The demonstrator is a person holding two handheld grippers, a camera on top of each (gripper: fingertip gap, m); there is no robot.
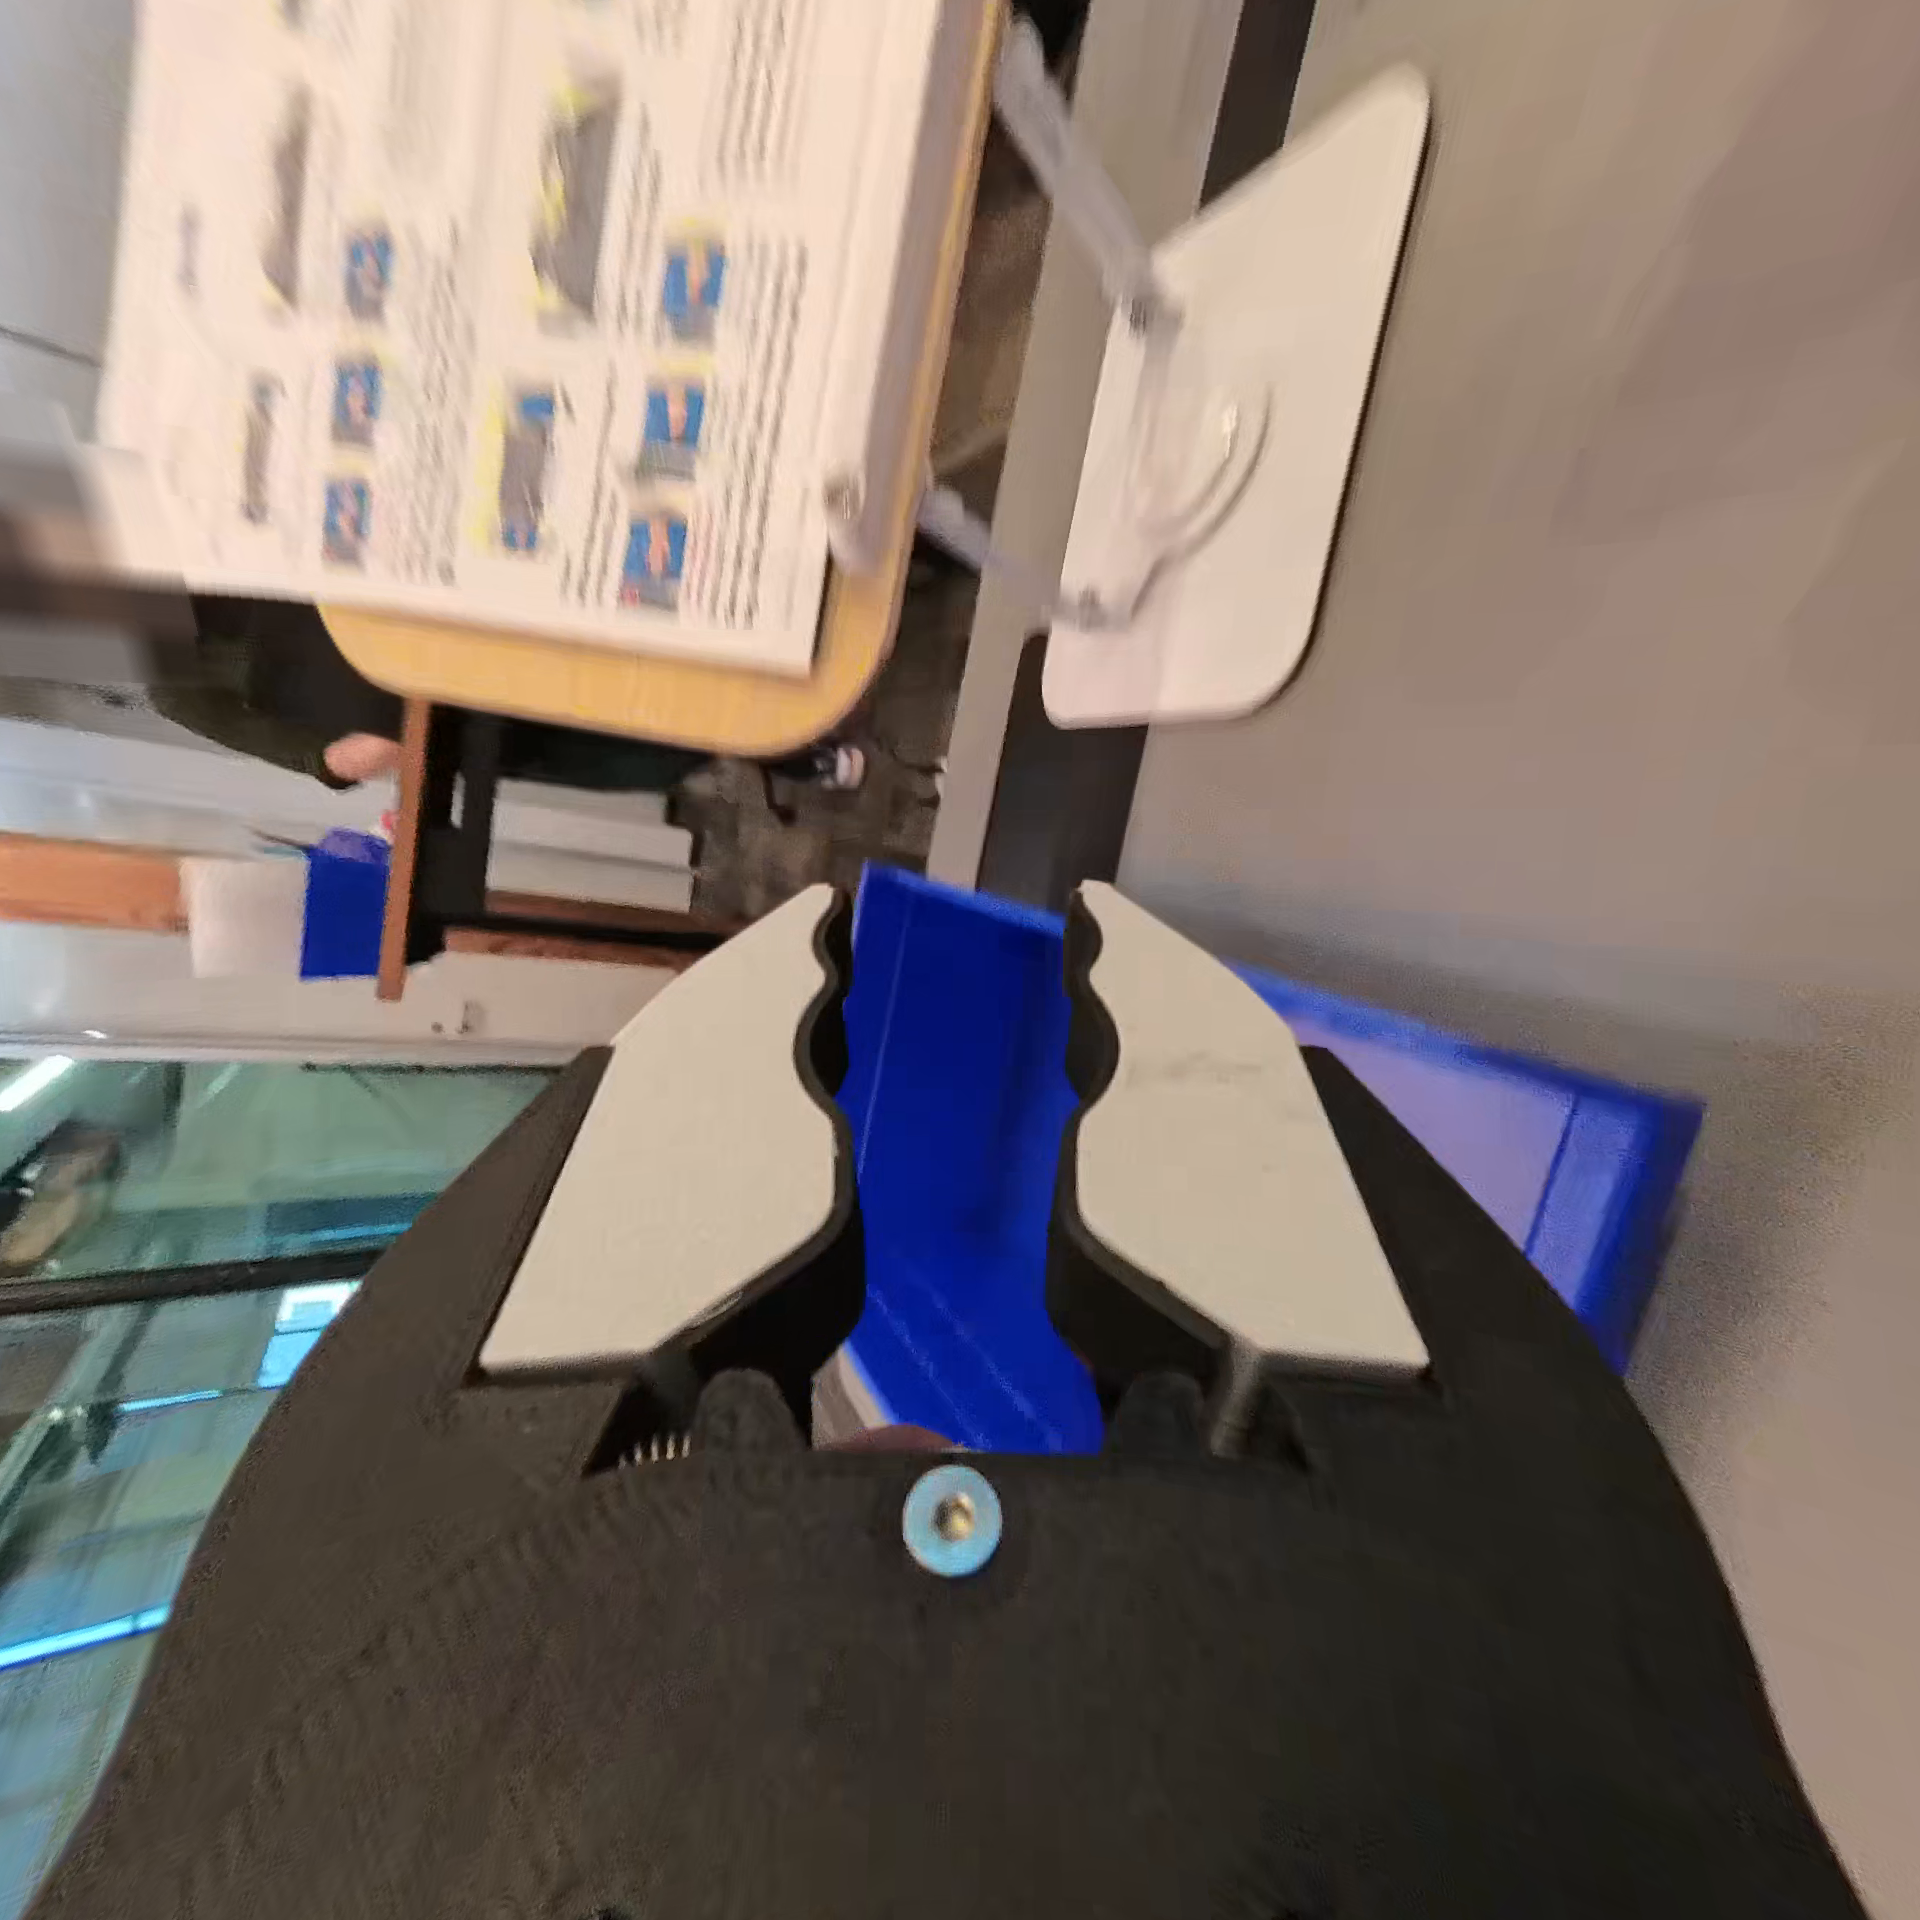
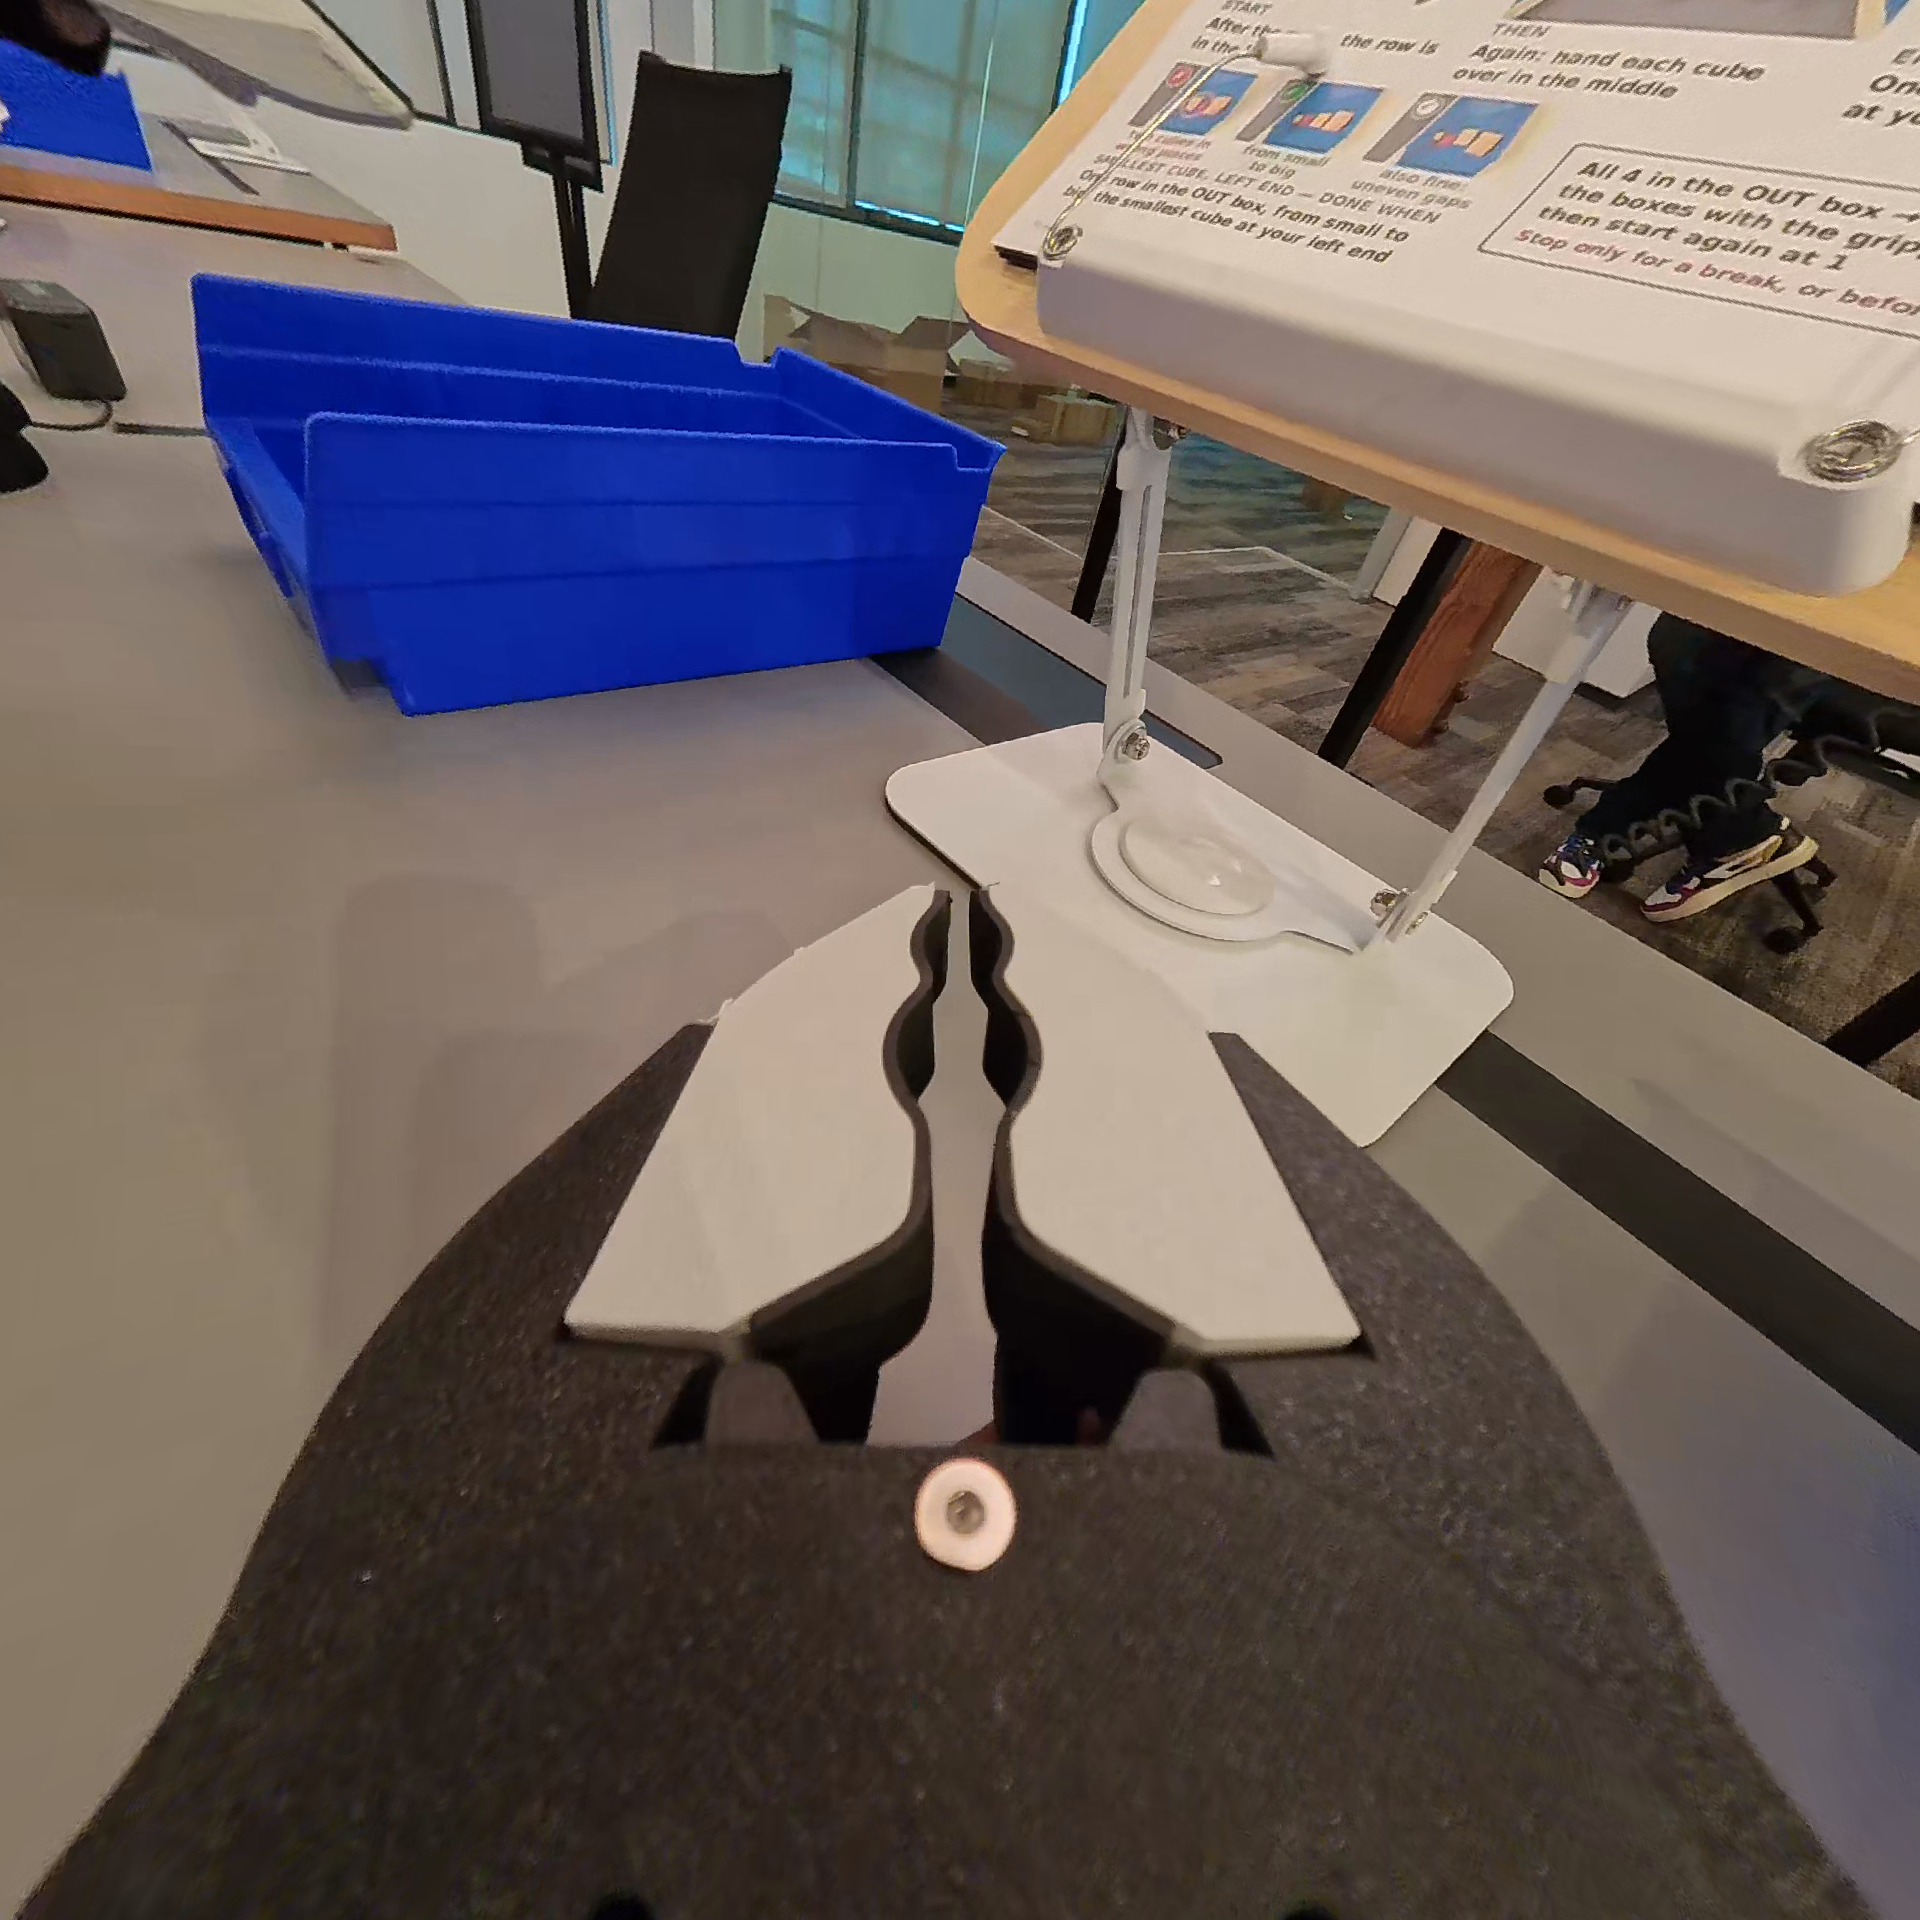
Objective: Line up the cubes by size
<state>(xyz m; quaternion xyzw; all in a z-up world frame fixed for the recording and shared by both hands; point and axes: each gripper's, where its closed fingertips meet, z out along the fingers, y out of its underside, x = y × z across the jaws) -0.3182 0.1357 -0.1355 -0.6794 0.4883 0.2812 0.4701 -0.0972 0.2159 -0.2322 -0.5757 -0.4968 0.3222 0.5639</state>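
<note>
Upper left of the right frame: blue bin (image 2: 582,540) on worktop (image 2: 416,883); right tongs (image 2: 961,904) nearly shut, bare; left tongs (image 1: 961,914) straddle a blue bin wall (image 1: 956,1039), grip uncertain; no cubes visible.

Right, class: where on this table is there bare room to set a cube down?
Bare grey table between the blue bins and the right gripper, leftward. Crowded on the right: the white stand base, with its board overhanging.
</note>
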